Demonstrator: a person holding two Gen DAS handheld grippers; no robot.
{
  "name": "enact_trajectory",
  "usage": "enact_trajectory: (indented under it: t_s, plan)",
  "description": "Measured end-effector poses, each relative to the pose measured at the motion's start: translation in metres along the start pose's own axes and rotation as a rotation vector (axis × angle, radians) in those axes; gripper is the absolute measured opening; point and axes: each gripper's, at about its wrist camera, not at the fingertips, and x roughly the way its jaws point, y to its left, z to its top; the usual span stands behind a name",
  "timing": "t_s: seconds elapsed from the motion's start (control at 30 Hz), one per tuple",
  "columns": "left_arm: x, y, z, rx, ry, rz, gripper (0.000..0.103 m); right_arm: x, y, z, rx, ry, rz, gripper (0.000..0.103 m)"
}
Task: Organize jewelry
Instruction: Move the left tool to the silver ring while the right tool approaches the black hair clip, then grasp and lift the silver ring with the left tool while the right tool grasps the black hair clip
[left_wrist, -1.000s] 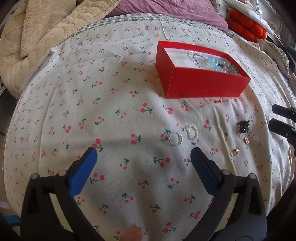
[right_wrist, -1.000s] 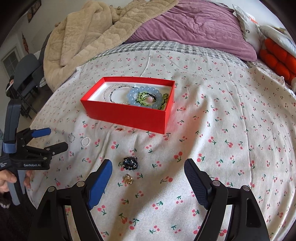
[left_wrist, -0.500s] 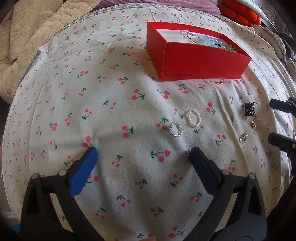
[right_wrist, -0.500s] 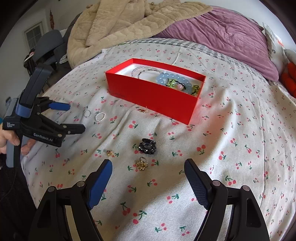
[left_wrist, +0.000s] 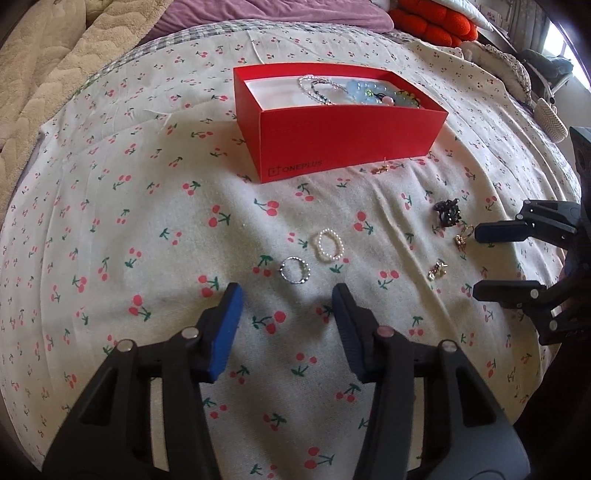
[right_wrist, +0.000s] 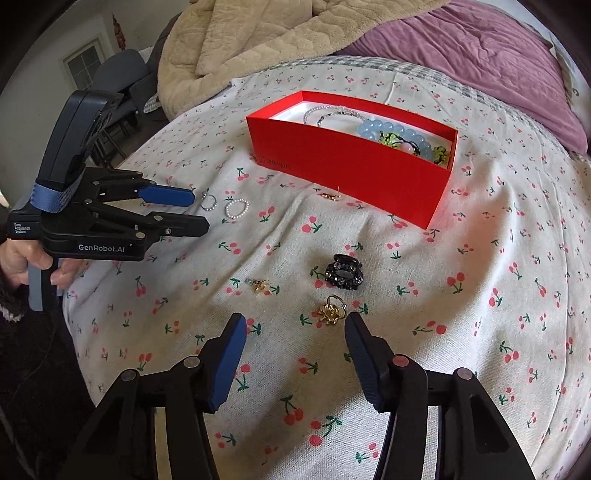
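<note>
- Left gripper (left_wrist: 287, 301) hovered near silver ring (left_wrist: 294, 270), jaws closing w/ nothing between.
- Right gripper (right_wrist: 295, 332) above bed (right_wrist: 480, 314), closing, empty, near gold ring (right_wrist: 331, 310).

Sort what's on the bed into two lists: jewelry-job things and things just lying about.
Job:
red box, bracelets already inside
silver ring
pearl ring
black hair claw
gold ring
gold earring
small gold piece by the box

Lying about:
beige blanket
purple duvet
orange cushion
</note>
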Motion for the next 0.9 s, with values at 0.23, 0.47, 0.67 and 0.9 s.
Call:
enact_trajectory:
  t_s: [0.23, 0.47, 0.67, 0.9]
  plan:
    - [0.001, 0.0, 0.002, 0.007, -0.009, 0.009, 0.041, 0.005, -0.007, 0.0, 0.025, 0.015, -0.024, 0.056]
    - [0.006, -0.008, 0.005, 0.07, -0.009, 0.008, 0.037, 0.004, -0.012, 0.005, 0.04, 0.006, -0.049, 0.056]
    - [0.008, -0.006, 0.008, 0.066, -0.008, -0.001, 0.035, 0.004, -0.015, 0.008, 0.049, 0.002, -0.065, 0.056]
    - [0.008, -0.006, 0.007, 0.073, -0.006, -0.01, 0.029, 0.009, -0.016, 0.015, 0.047, -0.004, -0.09, 0.056]
